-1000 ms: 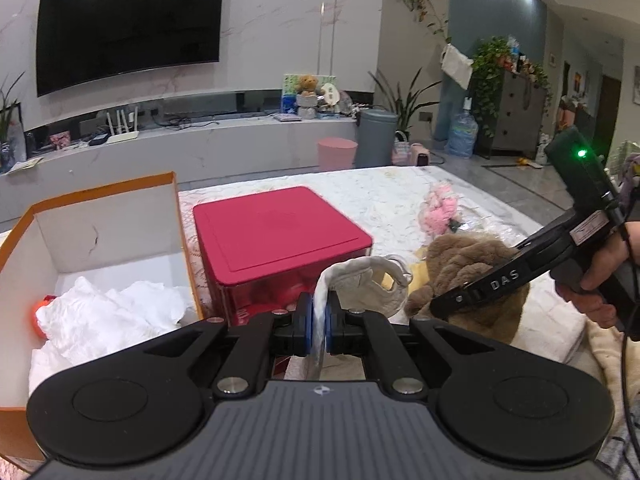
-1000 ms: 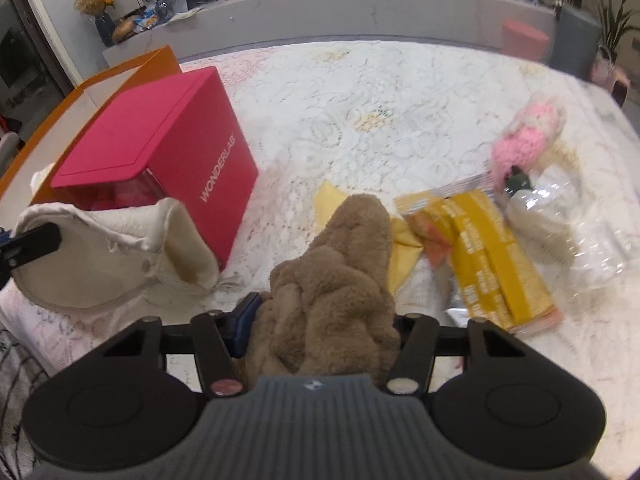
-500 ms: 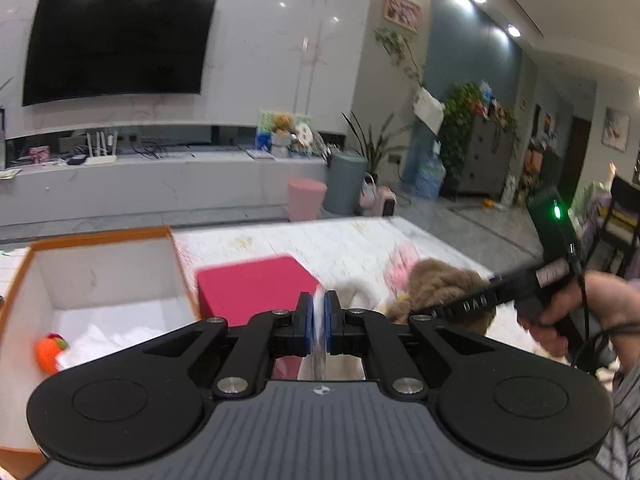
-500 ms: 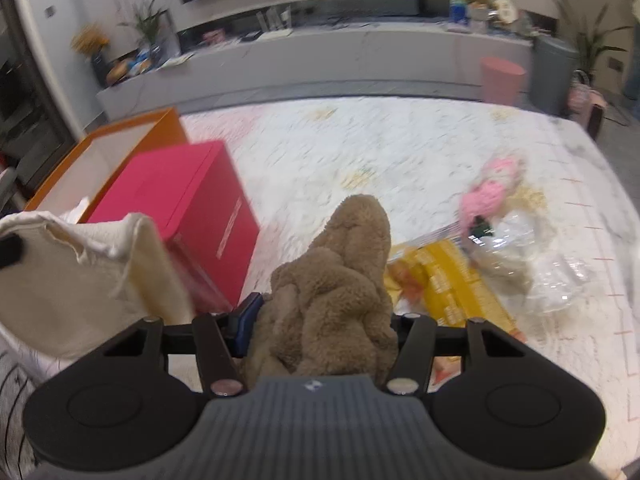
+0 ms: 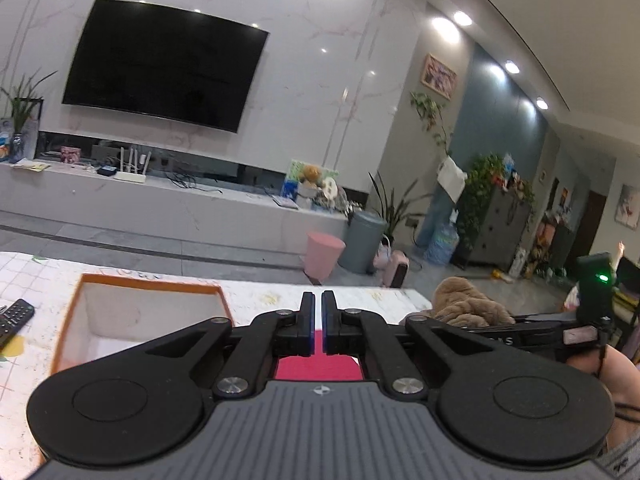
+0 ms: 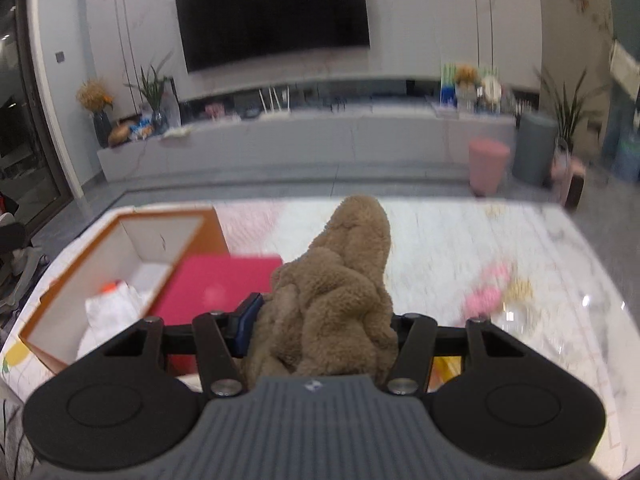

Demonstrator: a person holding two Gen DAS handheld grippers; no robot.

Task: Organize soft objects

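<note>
We hold the right gripper [image 6: 320,320] clamped on a brown plush toy [image 6: 340,288], which bulges up between its jaws, off the table. Our left gripper [image 5: 316,328] has its jaws drawn almost together with only a thin slit between; we see nothing in that slit, and the red beyond it is the pink box [image 6: 216,284]. That box sits on the white patterned table [image 6: 460,240] near its left edge, touching an open orange-rimmed carton [image 6: 132,248] that holds white cloth [image 6: 108,308] and something orange. A pink plush [image 6: 488,292], blurred, lies toward the table's right edge. Past the far edge stand a pink stool [image 6: 488,164] and a wall television [image 6: 272,12].
</note>
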